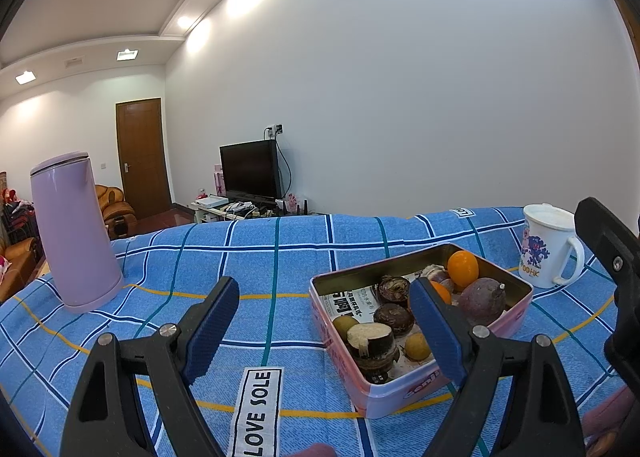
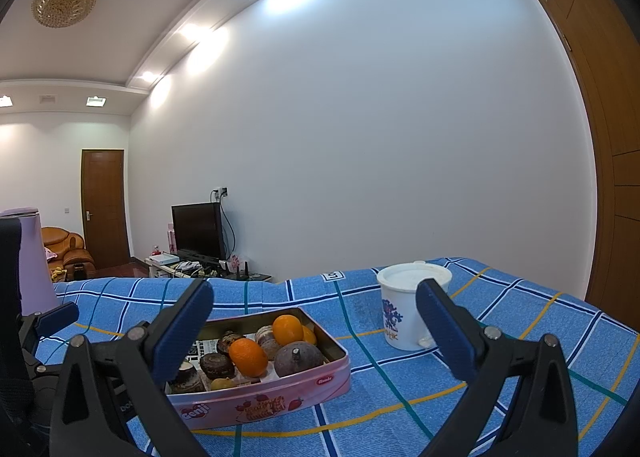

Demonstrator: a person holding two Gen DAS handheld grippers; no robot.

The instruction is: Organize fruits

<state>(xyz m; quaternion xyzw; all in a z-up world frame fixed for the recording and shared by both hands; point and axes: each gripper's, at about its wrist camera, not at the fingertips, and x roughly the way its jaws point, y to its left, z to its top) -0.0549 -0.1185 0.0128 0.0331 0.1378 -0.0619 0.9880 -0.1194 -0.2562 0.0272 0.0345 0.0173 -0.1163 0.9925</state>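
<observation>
- Our left tool (image 1: 324, 321) is released, its two blue-padded fingers (image 1: 212, 321) stand wide apart and hold nothing; it hovers above the blue checked cloth (image 1: 256, 257) that covers the tabletop.
- Our right tool (image 2: 314, 323) is also released and empty, with its fingers (image 2: 440, 327) spread wide over the same cloth.
- In the right wrist view we see the left tool at the left edge, and in the left wrist view the right tool appears at the right edge.
- The pink tin (image 2: 280, 397) lies on the cloth just in front of both tools; it is open and lined with printed paper (image 1: 348, 303).
- The fruits are all inside this tin: an orange citrus (image 2: 248, 357) toward the front, another orange one (image 2: 287, 329) behind it, a round purple fruit (image 2: 298, 359) with a short stem at the right side, several dark brown round pieces (image 1: 394, 319), and small yellow-green fruits (image 1: 416, 345) near the front wall.
- A white mug (image 2: 404, 313) with a lid and a blue print stands on the cloth to the right of the tin, apart from it.
- A lilac kettle (image 1: 72, 233) stands well to the left of the tin.
- Behind the tabletop we see a dark television (image 1: 250, 171) against the white wall and a brown door (image 1: 142, 157).
</observation>
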